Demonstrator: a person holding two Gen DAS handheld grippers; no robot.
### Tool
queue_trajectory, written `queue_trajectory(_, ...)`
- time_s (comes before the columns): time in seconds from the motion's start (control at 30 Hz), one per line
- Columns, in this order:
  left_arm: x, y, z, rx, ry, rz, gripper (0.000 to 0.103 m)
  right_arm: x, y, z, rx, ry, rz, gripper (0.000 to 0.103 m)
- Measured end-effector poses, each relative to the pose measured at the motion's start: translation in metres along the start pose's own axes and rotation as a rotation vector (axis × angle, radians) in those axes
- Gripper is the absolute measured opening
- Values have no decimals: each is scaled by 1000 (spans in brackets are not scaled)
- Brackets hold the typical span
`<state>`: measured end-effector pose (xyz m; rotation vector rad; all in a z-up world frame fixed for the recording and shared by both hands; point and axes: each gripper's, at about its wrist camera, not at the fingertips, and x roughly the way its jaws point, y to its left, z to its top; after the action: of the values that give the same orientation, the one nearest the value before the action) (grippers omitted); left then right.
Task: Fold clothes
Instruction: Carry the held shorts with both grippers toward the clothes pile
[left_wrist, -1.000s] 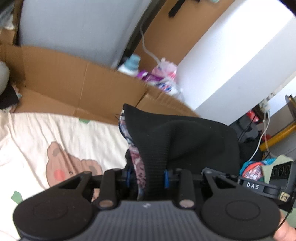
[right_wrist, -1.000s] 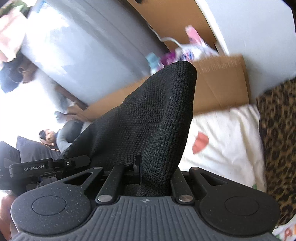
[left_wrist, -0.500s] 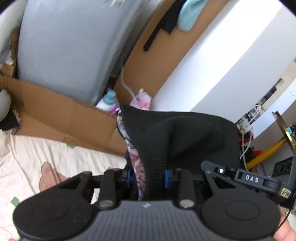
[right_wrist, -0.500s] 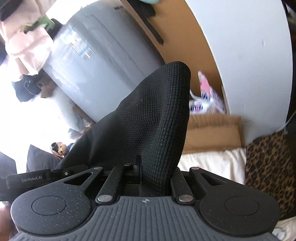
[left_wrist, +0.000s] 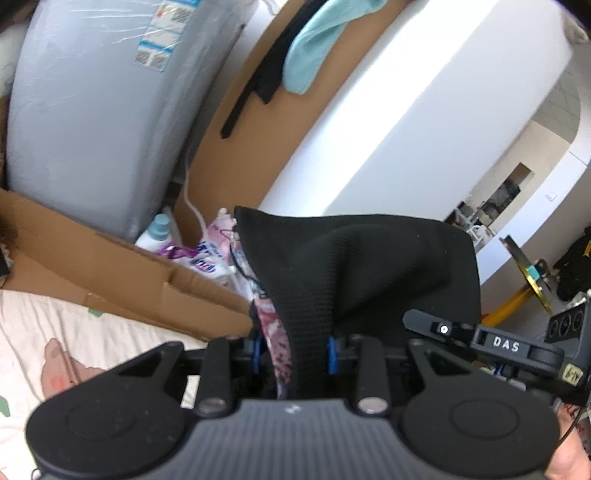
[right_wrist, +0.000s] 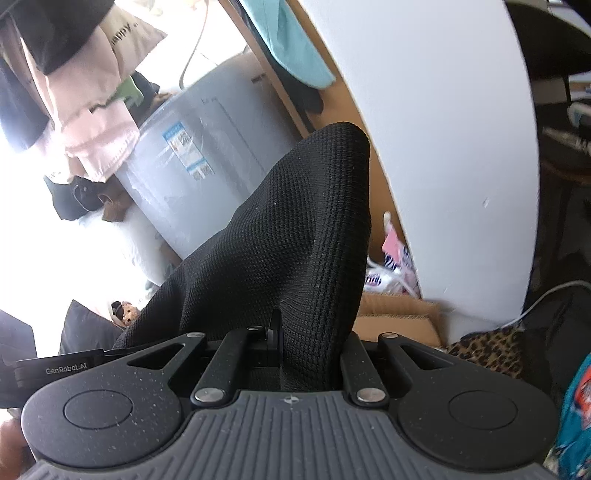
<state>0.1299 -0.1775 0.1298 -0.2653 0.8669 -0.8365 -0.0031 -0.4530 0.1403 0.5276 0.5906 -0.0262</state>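
Observation:
A black knit garment (left_wrist: 354, 269) with a pink floral lining at its left edge is stretched between both grippers, held up in the air. My left gripper (left_wrist: 293, 354) is shut on one edge of it. In the right wrist view the same black garment (right_wrist: 295, 240) rises in a peak, and my right gripper (right_wrist: 310, 354) is shut on its other edge. The fabric hides both sets of fingertips. The right gripper's body (left_wrist: 513, 347) shows at the right of the left wrist view.
A cream bedsheet (left_wrist: 44, 332) with a cartoon print lies below left. Flattened cardboard (left_wrist: 110, 266) lines the bed's far side, with a grey wrapped appliance (left_wrist: 92, 110), bottles and packets (left_wrist: 207, 254) behind. A leopard-print cloth (right_wrist: 491, 350) lies at the right. Clothes (right_wrist: 88, 92) hang above.
Both grippers have risen and tilted upward with the black garment; the bedsheet has dropped low in both views and more of the wall, appliance and hanging clothes shows.

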Motion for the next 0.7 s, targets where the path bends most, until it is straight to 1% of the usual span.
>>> queue_trajectory(0.13,4,-23,-8,10,6,-25,33,-28,-11,9,-10,-10,-16,7)
queue_trajectory(0.27,9,-44,-18,23,16,-51,33,-53,-25,8,-22,-17,-45,7)
queue_trajectory(0.4,23,-57,-36,45,38,-86,33,-74,-50,-5,-18,-24,-70,7)
queue_trajectory(0.5,32,-67,-51,71,42,-106,33,-87,-65,-20,-40,-37,-88,7)
queue_trajectory(0.7,61,-69,-81,80,78,-173,33,-107,-97,-49,-42,-47,-123,7)
